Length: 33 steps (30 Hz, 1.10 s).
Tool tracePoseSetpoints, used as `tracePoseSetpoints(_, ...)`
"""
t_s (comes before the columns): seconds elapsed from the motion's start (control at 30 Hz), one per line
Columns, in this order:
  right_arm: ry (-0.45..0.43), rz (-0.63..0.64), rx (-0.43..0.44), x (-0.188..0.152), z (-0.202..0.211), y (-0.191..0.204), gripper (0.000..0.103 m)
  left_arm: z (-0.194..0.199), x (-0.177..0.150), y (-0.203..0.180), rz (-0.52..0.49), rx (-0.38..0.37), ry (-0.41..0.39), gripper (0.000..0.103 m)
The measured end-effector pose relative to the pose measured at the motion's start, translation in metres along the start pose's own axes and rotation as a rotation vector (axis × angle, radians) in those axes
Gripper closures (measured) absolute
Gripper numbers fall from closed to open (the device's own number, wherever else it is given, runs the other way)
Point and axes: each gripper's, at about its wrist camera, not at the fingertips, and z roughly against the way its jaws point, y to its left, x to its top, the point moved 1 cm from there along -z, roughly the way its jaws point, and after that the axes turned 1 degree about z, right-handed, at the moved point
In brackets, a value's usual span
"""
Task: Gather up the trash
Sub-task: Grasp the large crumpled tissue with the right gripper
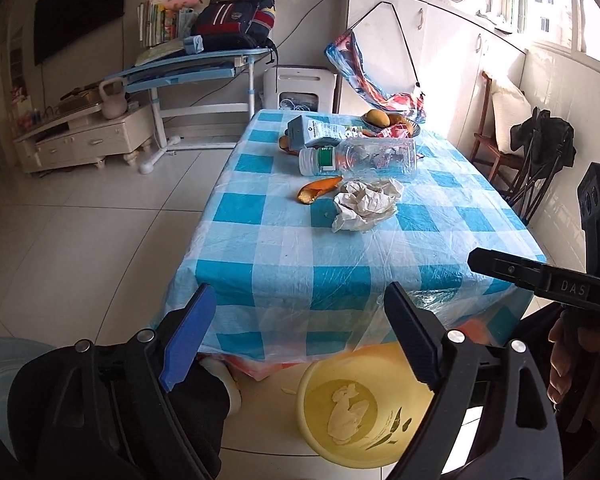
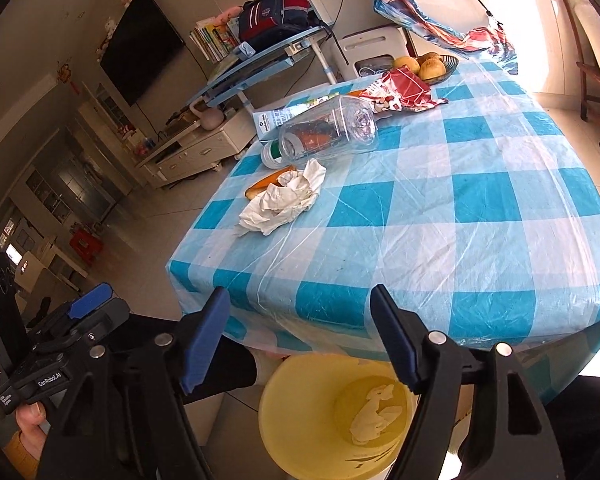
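Living room, tiled floor [image 1: 80, 240]. Worktop [image 2: 440, 220] under blue-and-white check cloth with clear plastic cover. Yellow bin [image 2: 300, 420] on floor at near edge, one crumpled tissue inside [image 2: 374, 416]. On worktop: clear plastic bottle [image 1: 364, 156] lying on side, carton [image 1: 320, 130] behind it, red wrapper [image 2: 404, 92], fruit bowl [image 2: 432, 66] at far end. Crumpled tissue [image 1: 366, 204] just in front of bottle (orange peel [image 1: 318, 188] beside it). Left tongs [image 1: 300, 336] spread, nothing between. Right tongs [image 2: 300, 336] spread, empty, above bin.
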Motion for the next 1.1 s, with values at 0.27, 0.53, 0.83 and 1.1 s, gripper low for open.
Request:
tracePoseSetpoints(0.27, -0.004, 0.042, 0.0, 0.004, -0.009, 0.01, 0.03, -0.014, 0.042, 0.004, -0.052, 0.031, -0.044, 0.02)
tracePoseSetpoints(0.53, 0.019, 0.05, 0.007, 0.019, -0.026, 0.009, 0.029, -0.045, 0.073, 0.015, -0.065, 0.051, -0.037, 0.02)
tracePoseSetpoints(0.83, 0.047, 0.11, 0.013, 0.058, -0.06, 0.018, 0.028, -0.076, 0.096, 0.022, -0.025, 0.052, -0.013, 0.02)
tracePoseSetpoints(1.1, 0.066, 0.055, 0.018, 0.052, -0.079, 0.009, 0.028, -0.087, 0.089, 0.021, -0.013, 0.059, 0.021, 0.02)
